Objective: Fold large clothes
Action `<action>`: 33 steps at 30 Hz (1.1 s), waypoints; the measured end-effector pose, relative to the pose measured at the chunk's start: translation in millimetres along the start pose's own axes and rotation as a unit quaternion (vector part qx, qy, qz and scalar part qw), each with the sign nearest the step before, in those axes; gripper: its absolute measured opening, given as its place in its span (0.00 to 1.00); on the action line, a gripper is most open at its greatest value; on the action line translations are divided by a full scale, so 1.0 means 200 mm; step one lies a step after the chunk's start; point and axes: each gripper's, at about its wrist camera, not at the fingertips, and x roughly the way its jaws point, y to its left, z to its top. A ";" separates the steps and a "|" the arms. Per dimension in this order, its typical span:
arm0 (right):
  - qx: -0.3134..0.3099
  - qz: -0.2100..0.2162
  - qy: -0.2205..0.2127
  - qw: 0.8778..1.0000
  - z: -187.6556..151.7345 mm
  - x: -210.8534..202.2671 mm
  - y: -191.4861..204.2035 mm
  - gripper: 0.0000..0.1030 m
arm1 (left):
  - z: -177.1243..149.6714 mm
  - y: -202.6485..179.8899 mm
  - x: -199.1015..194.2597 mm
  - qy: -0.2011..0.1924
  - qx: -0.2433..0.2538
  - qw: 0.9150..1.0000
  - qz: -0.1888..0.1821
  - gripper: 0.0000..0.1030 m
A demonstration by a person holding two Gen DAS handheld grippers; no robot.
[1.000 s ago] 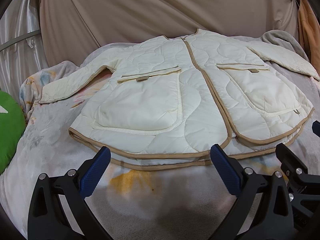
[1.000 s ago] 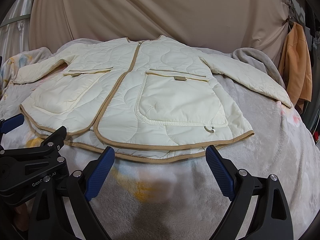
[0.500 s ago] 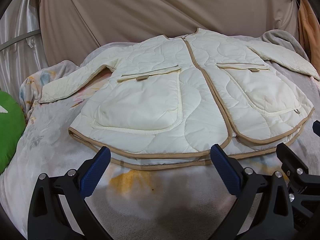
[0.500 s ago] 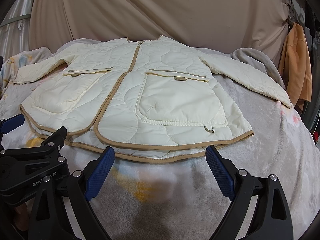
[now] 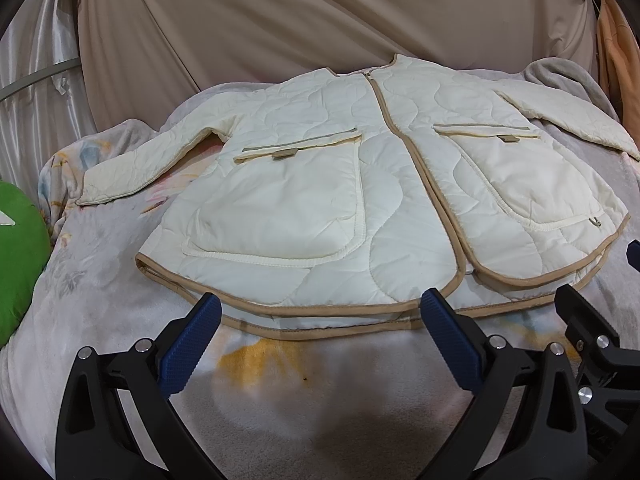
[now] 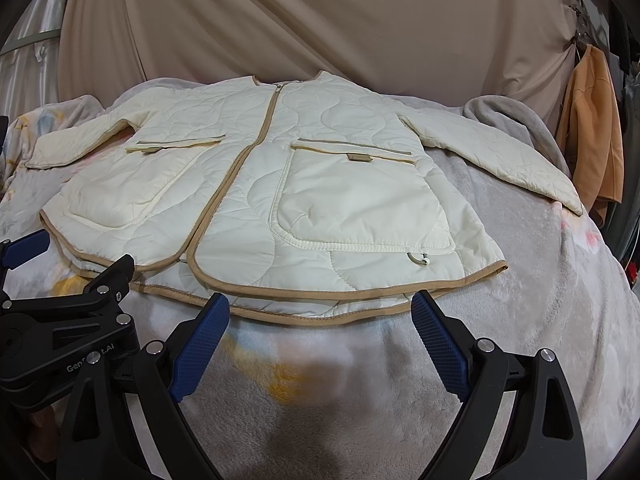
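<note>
A cream quilted jacket (image 5: pixel 328 200) with tan trim lies flat, front up and zipped, on a grey blanket (image 5: pixel 320 400); both sleeves are spread out to the sides. It also shows in the right wrist view (image 6: pixel 256 184). My left gripper (image 5: pixel 320 312) is open and empty, just short of the hem's left half. My right gripper (image 6: pixel 320 312) is open and empty, just short of the hem's right half. The right gripper shows at the left view's right edge (image 5: pixel 592 332); the left gripper shows at the right view's left edge (image 6: pixel 80 300).
A green cushion (image 5: pixel 20 256) lies at the left edge of the blanket. A tan curtain (image 5: pixel 320 20) hangs behind. An orange garment (image 6: pixel 592 140) hangs at the right. The blanket (image 6: pixel 540 320) falls away at the right side.
</note>
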 end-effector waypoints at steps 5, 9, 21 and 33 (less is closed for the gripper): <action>0.000 0.000 0.000 1.000 0.00 0.00 -0.01 0.87 | 0.00 0.00 0.00 0.000 0.000 1.000 0.000 0.95; 0.000 0.000 0.000 1.000 0.00 0.00 -0.01 0.87 | 0.00 0.00 0.00 0.001 0.000 1.000 0.000 0.95; 0.000 0.000 0.000 1.000 -0.01 0.00 -0.01 0.87 | 0.00 0.00 0.00 0.001 0.000 1.000 0.000 0.95; 0.001 0.005 0.006 1.000 0.00 0.00 -0.02 0.87 | 0.00 0.07 0.00 0.007 -0.035 0.999 -0.023 0.95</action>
